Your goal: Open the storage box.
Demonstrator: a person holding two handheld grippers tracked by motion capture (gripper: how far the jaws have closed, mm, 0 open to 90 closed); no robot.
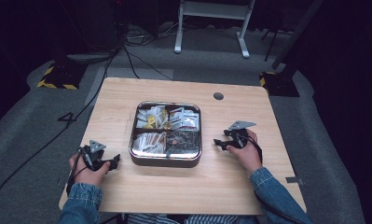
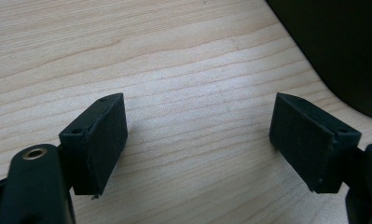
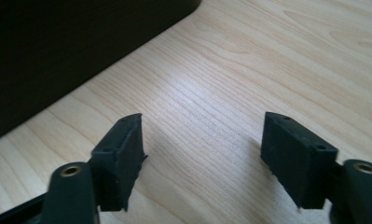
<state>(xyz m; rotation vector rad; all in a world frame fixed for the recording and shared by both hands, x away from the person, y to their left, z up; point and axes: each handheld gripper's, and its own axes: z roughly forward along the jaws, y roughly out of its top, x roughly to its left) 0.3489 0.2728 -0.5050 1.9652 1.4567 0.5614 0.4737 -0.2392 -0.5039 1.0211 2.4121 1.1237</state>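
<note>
Both hand-held grippers rest on the table with jaws spread and empty: the left hand-held gripper and the right hand-held gripper flank the tray. A good start, I judge, is to lift one above a compartment and come straight down on a single packet.

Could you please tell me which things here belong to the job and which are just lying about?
Job: tray of packets, left gripper, right gripper, both open.
Lying about: floor cables, white stand, striped base.

Silvery tray, pale wood-grain table, black hand-held grippers.
</note>
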